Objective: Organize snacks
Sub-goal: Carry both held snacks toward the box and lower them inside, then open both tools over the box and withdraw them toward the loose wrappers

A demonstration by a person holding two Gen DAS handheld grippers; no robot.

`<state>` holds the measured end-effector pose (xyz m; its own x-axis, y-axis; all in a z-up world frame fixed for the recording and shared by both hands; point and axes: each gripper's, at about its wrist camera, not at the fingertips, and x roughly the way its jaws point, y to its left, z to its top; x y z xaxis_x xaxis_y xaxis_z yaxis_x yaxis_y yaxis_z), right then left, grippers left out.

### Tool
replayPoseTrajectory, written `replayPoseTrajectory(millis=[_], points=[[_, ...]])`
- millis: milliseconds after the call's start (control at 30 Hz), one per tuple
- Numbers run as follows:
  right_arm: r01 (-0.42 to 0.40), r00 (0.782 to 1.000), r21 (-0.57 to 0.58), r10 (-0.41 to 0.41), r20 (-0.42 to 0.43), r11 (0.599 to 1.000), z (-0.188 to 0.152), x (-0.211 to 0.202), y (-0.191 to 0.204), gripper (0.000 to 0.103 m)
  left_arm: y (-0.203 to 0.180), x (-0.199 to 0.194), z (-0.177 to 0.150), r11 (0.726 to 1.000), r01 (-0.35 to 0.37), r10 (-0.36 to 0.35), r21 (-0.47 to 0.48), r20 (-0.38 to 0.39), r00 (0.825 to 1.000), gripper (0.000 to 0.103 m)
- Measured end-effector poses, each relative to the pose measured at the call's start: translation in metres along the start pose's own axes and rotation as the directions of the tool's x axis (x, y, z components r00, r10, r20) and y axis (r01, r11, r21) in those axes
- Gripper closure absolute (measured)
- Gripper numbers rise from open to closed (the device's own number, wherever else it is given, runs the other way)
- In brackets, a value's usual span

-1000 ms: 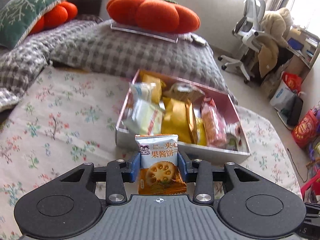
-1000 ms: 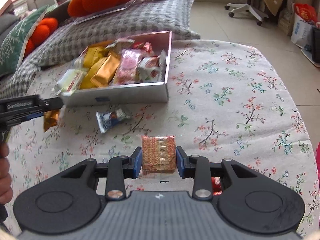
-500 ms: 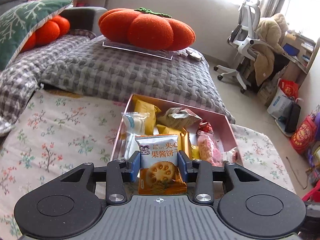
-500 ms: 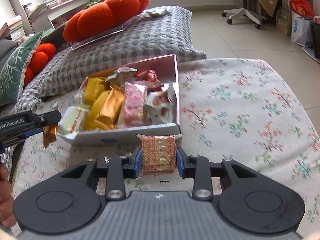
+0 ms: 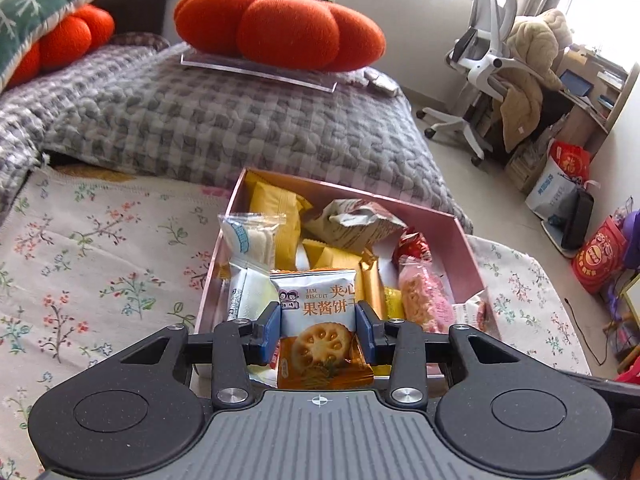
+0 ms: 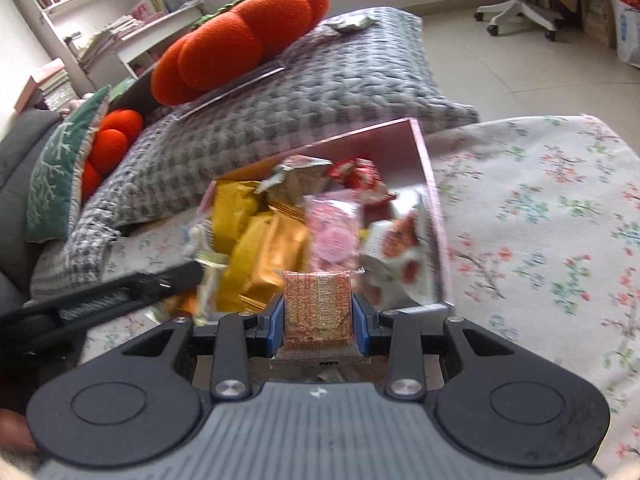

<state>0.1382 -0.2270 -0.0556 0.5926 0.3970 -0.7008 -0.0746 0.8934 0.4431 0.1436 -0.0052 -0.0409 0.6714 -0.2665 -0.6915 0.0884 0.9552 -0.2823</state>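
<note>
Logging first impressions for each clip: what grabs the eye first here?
The pink box crammed with wrapped snacks, on the floral cloth. Each gripper holds a packet over its near end: the left gripper a jam biscuit packet, the right gripper a red-speckled packet. Behind sits an orange pumpkin cushion.

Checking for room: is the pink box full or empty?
Nearly full: the box is crowded with snack packets across most of its floor.
</note>
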Motion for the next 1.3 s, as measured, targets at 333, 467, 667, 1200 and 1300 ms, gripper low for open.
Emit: replayPoseTrajectory(millis=[333,467,667,1200,1300], points=[[-0.057,0.998,-0.018,0.057,-0.009,0.998,0.014,0.032,0.017,0.071,0.013,0.024,0.010,0.999,0.030,-0.031,0.024,0.011,0.999,0.066],[-0.036,0.999,-0.042,0.036,0.011,0.998,0.018,0.038,0.017,0.071,0.014,0.031,0.014,0.998,0.043,-0.045,0.046,0.030,0.999,0.065],[-0.033,0.999,-0.042,0.034,0.025,0.999,0.019,0.041,0.013,0.070,0.015,0.029,0.016,0.997,0.060,-0.061,0.046,0.033,0.998,0.059],[0.070,0.989,-0.009,-0.068,0.132,0.997,0.033,-0.041,0.007,0.039,-0.025,-0.029,0.021,0.996,0.041,-0.048,0.079,0.087,0.995,0.033],[0.111,0.988,0.000,-0.110,0.111,0.994,0.027,-0.050,-0.003,0.035,-0.046,-0.032,0.008,0.986,0.060,-0.066,0.154,0.034,0.997,0.024]])
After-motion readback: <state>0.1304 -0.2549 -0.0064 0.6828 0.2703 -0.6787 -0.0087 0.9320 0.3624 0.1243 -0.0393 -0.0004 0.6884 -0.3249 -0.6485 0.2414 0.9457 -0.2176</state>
